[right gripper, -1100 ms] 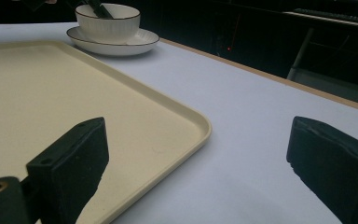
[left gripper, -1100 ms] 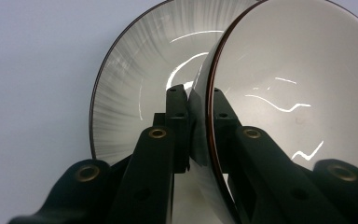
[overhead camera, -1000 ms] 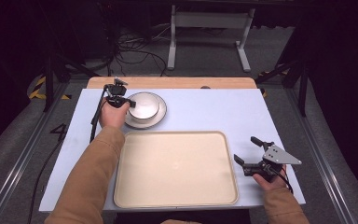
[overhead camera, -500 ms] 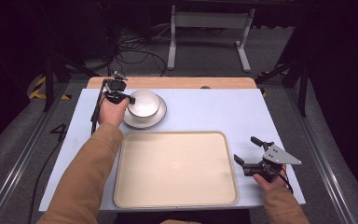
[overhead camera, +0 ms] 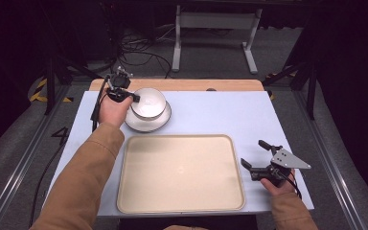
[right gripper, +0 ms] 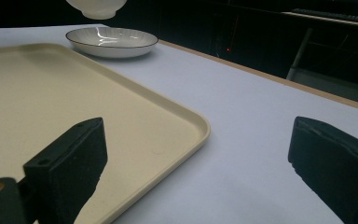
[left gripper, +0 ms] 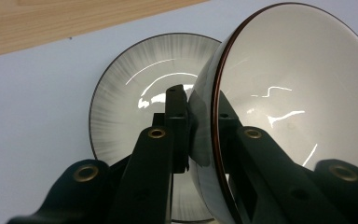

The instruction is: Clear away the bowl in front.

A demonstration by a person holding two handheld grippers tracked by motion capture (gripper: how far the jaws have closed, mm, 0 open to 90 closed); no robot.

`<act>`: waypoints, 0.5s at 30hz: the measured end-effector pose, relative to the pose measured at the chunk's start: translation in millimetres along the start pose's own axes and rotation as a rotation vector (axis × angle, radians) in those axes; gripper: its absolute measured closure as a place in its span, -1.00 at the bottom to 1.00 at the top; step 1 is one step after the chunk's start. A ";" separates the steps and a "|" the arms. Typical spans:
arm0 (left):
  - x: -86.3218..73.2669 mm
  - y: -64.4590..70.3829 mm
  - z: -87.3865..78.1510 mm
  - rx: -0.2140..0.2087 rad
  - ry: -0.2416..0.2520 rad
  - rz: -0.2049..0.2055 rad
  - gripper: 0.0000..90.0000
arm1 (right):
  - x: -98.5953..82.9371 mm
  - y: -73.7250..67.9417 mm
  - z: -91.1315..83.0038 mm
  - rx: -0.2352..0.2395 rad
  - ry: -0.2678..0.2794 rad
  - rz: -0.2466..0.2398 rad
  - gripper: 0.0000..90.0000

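White bowl [left gripper: 303,93] tilted, rim clamped in left gripper [left gripper: 204,126] fingers above plate [left gripper: 130,93]; right gripper [right gripper: 200,154] fingers wide.

floor marking [overhead camera: 59,134]: a dark "4" on the grey floor, just off the table's left edge
floor stripes [overhead camera: 42,91]: yellow-and-black hazard stripes beyond the table's far left corner, no words
bowl, plate, tray, grippers: no readable text or brand
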State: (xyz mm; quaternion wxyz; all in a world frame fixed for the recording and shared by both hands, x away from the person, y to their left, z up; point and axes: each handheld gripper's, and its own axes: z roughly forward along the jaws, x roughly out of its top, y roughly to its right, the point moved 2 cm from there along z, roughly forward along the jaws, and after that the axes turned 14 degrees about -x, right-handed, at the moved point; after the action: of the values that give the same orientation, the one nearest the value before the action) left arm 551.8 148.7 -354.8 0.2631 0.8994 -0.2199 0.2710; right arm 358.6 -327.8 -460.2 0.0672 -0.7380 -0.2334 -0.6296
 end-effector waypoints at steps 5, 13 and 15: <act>2.8 6.2 -6.4 0.015 0.003 0.022 0.83 | 0.0 0.1 -0.1 0.000 0.000 0.000 -0.89; 3.7 16.9 -12.3 0.004 -0.021 0.056 0.83 | -0.1 0.3 0.1 0.002 0.001 0.002 -0.89; 3.6 18.6 -13.0 0.000 -0.024 0.062 0.83 | -0.1 0.2 0.1 0.001 0.001 0.003 -0.89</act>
State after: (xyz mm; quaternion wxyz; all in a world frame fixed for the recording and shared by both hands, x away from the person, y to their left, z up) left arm 539.7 141.2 -336.8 0.2520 0.8954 -0.2506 0.2682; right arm 358.7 -328.0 -460.2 0.0686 -0.7380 -0.2328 -0.6296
